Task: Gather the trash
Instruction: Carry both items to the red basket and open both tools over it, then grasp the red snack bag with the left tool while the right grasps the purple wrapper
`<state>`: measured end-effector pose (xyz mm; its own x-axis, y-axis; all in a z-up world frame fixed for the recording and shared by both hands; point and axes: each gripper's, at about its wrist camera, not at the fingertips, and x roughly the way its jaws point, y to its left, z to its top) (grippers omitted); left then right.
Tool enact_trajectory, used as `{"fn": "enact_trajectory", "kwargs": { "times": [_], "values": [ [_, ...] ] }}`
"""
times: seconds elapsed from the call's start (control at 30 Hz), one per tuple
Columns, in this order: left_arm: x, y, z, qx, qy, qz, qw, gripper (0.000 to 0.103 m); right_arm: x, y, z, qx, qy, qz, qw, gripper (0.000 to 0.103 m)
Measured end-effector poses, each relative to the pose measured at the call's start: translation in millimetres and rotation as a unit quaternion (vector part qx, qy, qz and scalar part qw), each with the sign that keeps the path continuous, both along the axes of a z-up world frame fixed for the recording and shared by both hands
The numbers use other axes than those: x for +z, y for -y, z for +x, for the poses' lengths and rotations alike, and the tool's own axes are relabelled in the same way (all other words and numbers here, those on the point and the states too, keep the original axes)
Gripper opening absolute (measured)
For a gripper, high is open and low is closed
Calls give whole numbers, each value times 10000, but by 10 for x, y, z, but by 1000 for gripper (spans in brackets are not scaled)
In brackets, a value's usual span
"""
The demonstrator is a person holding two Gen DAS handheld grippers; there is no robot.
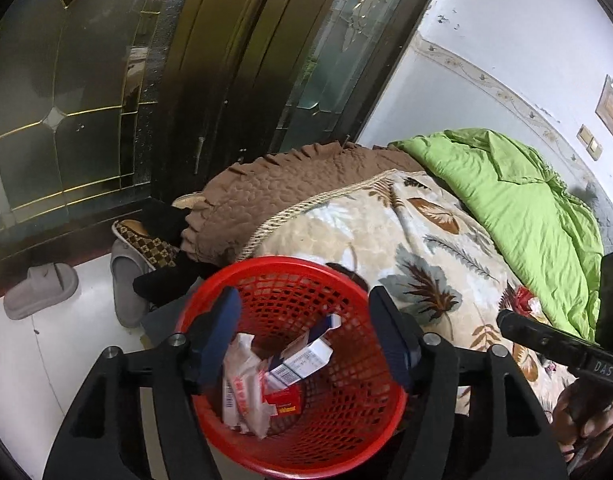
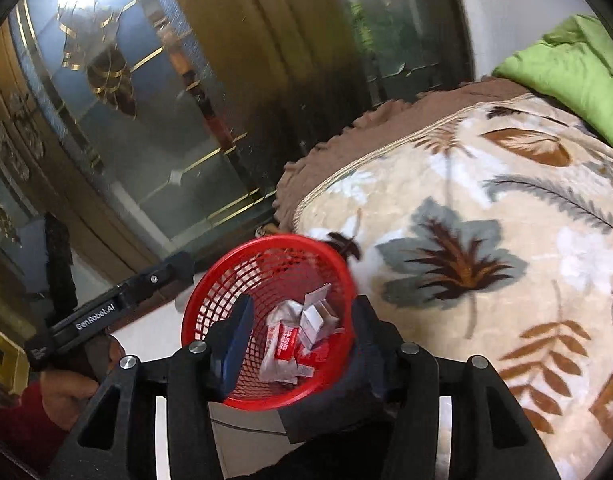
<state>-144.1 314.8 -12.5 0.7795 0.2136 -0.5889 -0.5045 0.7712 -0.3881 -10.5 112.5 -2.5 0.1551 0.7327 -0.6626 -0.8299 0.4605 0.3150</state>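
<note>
Two pairs of fingers hang spread over the same target, and neither pinches anything. The left gripper (image 1: 304, 336) has its blue-padded fingers (image 1: 222, 332) parted over the mouth of the round red plastic mesh basket (image 1: 346, 412), with only air and the basket's contents showing between them. The right gripper (image 2: 302, 340) stands likewise, its fingers (image 2: 238, 340) apart above the basket (image 2: 210, 300) from the other side. Both point steeply down into the opening, which suits letting rubbish fall in rather than reaching for it.

Inside the basket lies the collected trash: a white and blue cardboard box (image 1: 302, 360), crumpled white wrappers (image 1: 242, 392) and small red packets (image 1: 284, 400), all piled loosely at the bottom.

The basket sits low beside the bed, against the cream leaf-patterned fleece blanket (image 1: 386, 240), probably placed there to keep drops short. Farther up the bed a small red and white wrapper (image 1: 524, 300) lies on the blanket next to the bright green quilt (image 1: 506, 200); it looks like rubbish not yet gathered. Grey slippers (image 1: 38, 288) rest on the white floor by the dark glazed door (image 1: 66, 100).
</note>
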Motion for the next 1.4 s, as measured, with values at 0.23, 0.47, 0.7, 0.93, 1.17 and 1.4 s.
{"fn": "enact_trajectory", "kwargs": {
  "times": [0.23, 0.47, 0.7, 0.93, 1.17, 1.4],
  "values": [
    [46, 343, 315, -496, -31, 23, 9988, 66, 153, 574, 171, -595, 67, 187, 9980, 55],
    [121, 767, 650, -1067, -157, 122, 9941, 66, 156, 1215, 324, -1277, 181, 180, 9915, 57],
    [185, 1304, 1053, -1857, -384, 468, 9807, 66, 103, 1945, 625, -2296, 372, 140, 9725, 57],
    [215, 1879, 1574, -2717, -536, 705, 9583, 66, 13, 2789, 1024, -3537, 313, 177, 9347, 57],
    [329, 2555, 2363, -3526, -548, 913, 9297, 67, -122, 3801, 1341, -4890, -61, 410, 8713, 57],
    [270, 3097, 3465, -4041, -738, -25, 9117, 75, -227, 4321, 1405, -5578, -486, 890, 8238, 57]
  ]
}}
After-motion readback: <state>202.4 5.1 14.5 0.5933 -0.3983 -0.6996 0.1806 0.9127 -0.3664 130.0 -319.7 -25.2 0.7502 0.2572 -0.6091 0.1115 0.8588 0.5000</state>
